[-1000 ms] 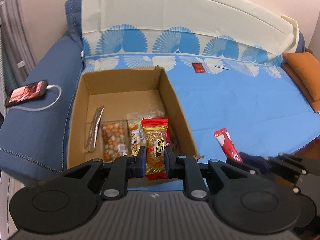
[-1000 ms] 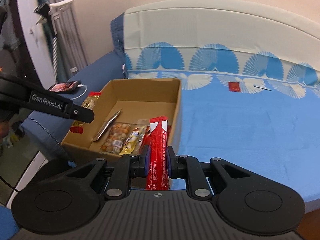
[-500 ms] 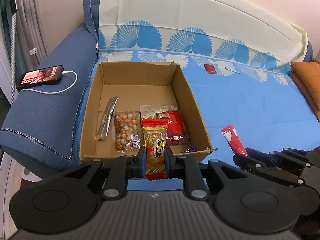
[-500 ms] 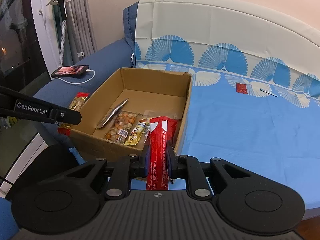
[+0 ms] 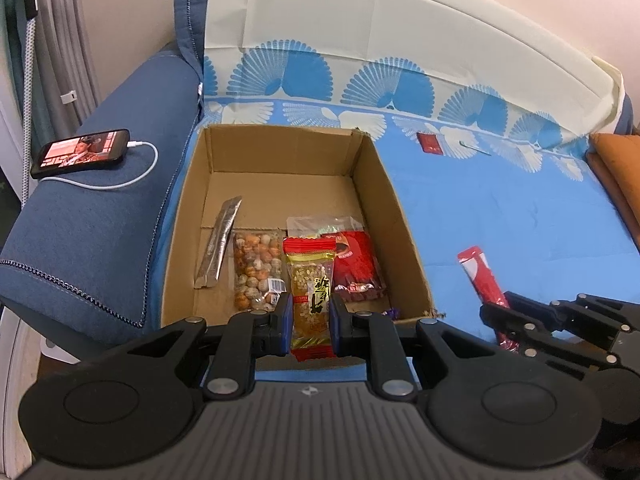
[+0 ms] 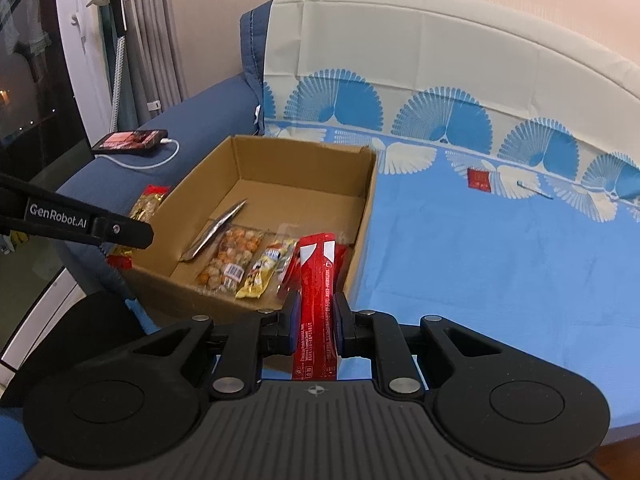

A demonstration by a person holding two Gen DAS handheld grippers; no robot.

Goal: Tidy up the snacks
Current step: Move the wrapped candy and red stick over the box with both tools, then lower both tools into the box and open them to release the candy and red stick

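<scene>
An open cardboard box (image 5: 404,228) (image 6: 366,216) stands on the blue bed sheet. In it lie a silver stick packet (image 5: 218,248), a bag of mixed nuts (image 5: 256,268), a yellow packet (image 6: 262,268) and a dark red packet (image 5: 356,268). My left gripper (image 5: 310,316) is shut on a red-and-gold peanut candy bar (image 5: 312,292), held above the box's near edge. My right gripper (image 6: 316,316) is shut on a long red stick packet (image 6: 316,296), held near the box's near right corner. It also shows in the left wrist view (image 5: 482,276).
A phone (image 5: 82,152) on a white cable lies on the dark blue armrest left of the box. A small red packet (image 5: 430,143) and a thin stick (image 5: 474,148) lie far back on the sheet. An orange cushion (image 5: 620,168) sits at the right.
Both grippers have drawn back and risen from the box, each still holding its snack. The box now sits farther away in both views.
</scene>
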